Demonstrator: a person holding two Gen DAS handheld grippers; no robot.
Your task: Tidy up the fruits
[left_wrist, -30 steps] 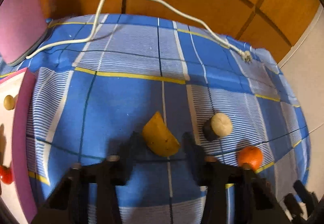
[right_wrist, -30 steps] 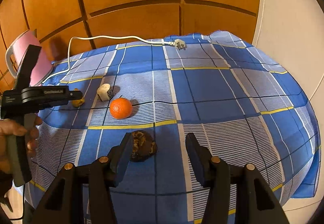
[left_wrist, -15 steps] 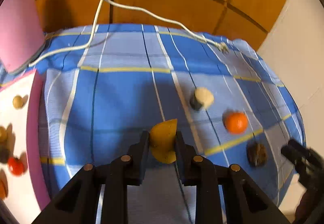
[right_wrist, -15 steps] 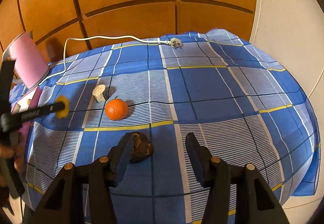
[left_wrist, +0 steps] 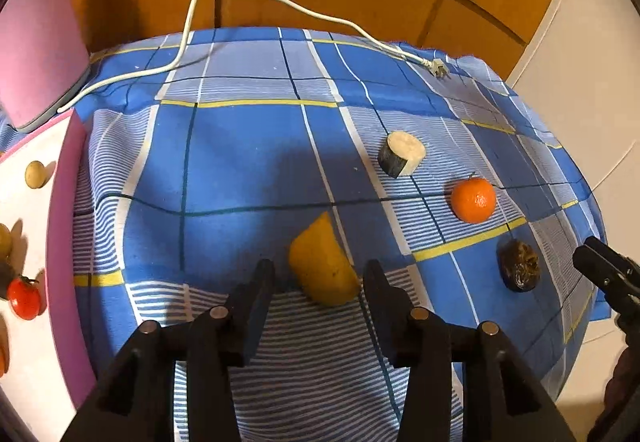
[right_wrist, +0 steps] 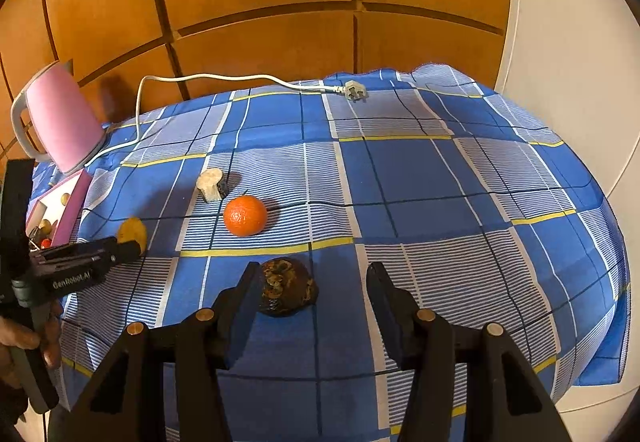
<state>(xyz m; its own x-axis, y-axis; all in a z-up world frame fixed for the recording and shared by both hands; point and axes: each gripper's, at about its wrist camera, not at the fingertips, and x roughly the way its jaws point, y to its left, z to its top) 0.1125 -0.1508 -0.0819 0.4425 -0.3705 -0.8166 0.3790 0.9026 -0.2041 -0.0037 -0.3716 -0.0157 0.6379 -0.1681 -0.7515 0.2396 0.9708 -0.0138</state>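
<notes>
- My left gripper [left_wrist: 320, 278] – jaws opening now, yellow wedge [left_wrist: 323, 267] sits between them on the cloth, pads not pressing it. The right finger looks close to the wedge's lower edge; hard to say if it brushes it.
- Wedge lies dead ahead of the left tongs, long axis running from near-right to far-left, pointed tip aimed away from me toward the wall. Fingers straddle the wide rounded end, so a re-grip would close across the short axis.
- My right gripper [right_wrist: 312, 294] – spread, holding nothing. Dark wrinkled fruit [right_wrist: 286, 287] just ahead, hugging the inner side of its left finger, well off centre; roughly round, no clear long axis.
- Left hand is clearly nearer the wedge; right hand nearer the dark fruit.
- Further out: orange [right_wrist: 245, 215], then the pale cut piece [right_wrist: 212, 184] with a dark rind, both loose on the checked cloth [right_wrist: 420, 182].
- Pink-rimmed tray [left_wrist: 64, 242] to the left of the wedge already holds small fruits – likely the drop spot.
- Farthest: pink kettle [right_wrist: 60, 118] and its white cord [right_wrist: 240, 78].
</notes>
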